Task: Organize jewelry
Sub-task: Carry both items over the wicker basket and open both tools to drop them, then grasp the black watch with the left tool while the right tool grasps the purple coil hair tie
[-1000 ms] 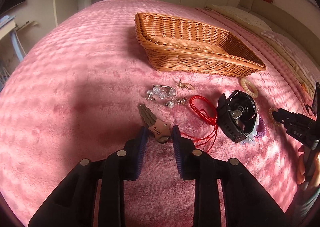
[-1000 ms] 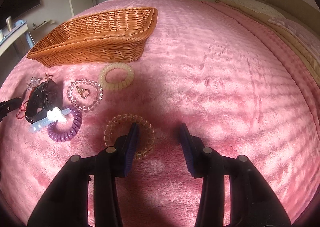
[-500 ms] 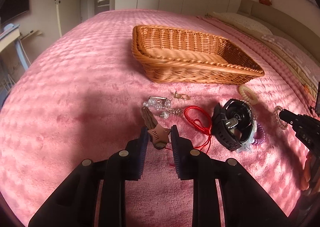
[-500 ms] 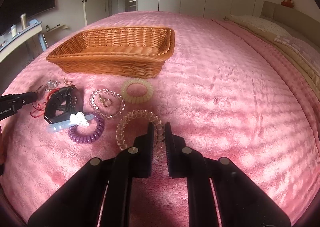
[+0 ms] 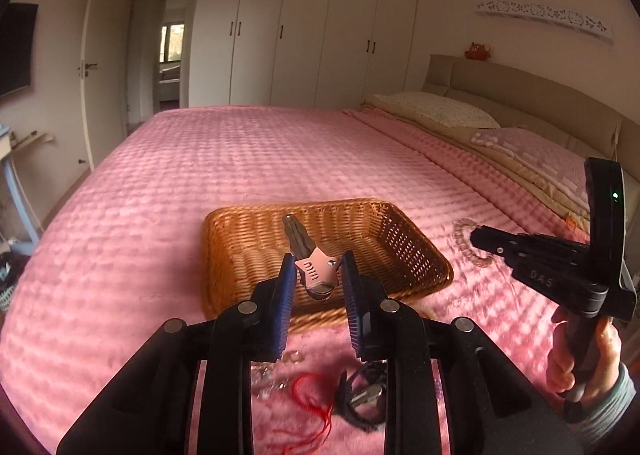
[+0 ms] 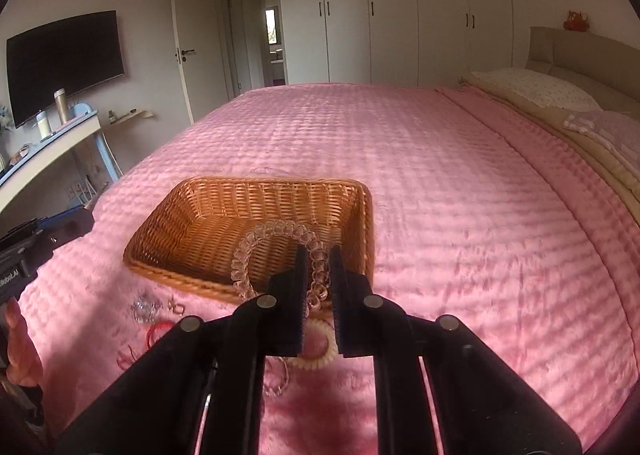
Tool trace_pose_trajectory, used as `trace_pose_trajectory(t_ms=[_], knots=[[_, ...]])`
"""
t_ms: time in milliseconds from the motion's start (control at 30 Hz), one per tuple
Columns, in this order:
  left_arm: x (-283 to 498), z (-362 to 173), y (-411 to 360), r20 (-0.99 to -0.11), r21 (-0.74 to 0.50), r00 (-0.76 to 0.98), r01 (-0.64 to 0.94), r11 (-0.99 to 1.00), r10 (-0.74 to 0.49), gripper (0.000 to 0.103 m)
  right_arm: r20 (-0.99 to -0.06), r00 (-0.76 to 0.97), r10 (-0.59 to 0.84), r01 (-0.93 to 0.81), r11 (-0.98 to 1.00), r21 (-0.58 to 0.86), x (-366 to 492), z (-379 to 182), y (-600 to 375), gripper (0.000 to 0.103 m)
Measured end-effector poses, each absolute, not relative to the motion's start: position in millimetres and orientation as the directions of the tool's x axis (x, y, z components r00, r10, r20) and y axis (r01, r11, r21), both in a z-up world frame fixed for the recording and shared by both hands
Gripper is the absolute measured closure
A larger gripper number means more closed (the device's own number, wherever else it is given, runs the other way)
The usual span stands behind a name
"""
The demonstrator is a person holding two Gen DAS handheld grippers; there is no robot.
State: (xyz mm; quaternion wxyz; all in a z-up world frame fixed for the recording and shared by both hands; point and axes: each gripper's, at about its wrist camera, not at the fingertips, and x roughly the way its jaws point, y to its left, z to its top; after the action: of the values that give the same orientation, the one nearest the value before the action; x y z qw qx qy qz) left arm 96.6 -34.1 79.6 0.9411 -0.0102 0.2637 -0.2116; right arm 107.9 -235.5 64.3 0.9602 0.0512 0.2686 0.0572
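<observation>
The left gripper point(image 5: 317, 275) is closed narrowly on a pink star-headed hair clip point(image 5: 310, 261), its blue pads pressing the star from both sides; the clip's darker blade points up and away, held in the air above the wicker basket point(image 5: 416, 251). Raised letters on the star are too small to read with any certainty. Below this gripper, on the pink bedspread point(image 5: 168, 215), lie a red cord bracelet point(image 5: 312, 395) and a black watch point(image 5: 360, 399), both blurred.

The right gripper point(image 6: 318, 267) is pinched almost shut on a clear spiral hair tie point(image 6: 276, 251), which hangs as a loop in front of the basket's near rim point(image 6: 176, 275) (whether it touches the wicker is not clear). Just beneath the fingers rests a cream spiral hair tie point(image 6: 320, 355) on the bedspread; a small crystal trinket point(image 6: 146, 309) sits to the left, near the basket.

In the left wrist view, the right gripper's body carries the letters "DAS"; in the right wrist view, the left one shows "RoboLAI", partly cut off.
</observation>
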Motion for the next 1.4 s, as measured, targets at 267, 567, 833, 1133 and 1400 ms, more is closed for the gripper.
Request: trace_pose_trajectory(t_ms=[267,567,833,1133,1400], knots=[[176,30,-58,-0.603,-0.165,0.69,0.383,0.909,-0.4,0.081,-0.655,0.739,0.159,-0.103,0.987,0.123,211,32,-200,0.094],[189,-3,-59,-0.656,-0.16,0.645,0.389,0.907,-0.392,0.081,-0.728,0.673,0.126,-0.098,0.992,0.08,242,-7,-188,0.093],[157,22,-51,-0.603,-0.157,0.682,0.406,0.9,-0.413,0.063,-0.692,0.701,0.175,-0.104,0.984,0.144,213,7,-201,0.069],[84,52,-25,-0.534,-0.243,0.687,0.434,0.868,-0.493,0.06,-0.612,0.753,0.241,-0.155,0.969,0.191,118,29,-215,0.06],[36,30,-21,-0.564,-0.293,0.651,0.418,0.86,-0.508,0.06,-0.625,0.747,0.228,-0.153,0.973,0.172,53,-2,-207,0.06]])
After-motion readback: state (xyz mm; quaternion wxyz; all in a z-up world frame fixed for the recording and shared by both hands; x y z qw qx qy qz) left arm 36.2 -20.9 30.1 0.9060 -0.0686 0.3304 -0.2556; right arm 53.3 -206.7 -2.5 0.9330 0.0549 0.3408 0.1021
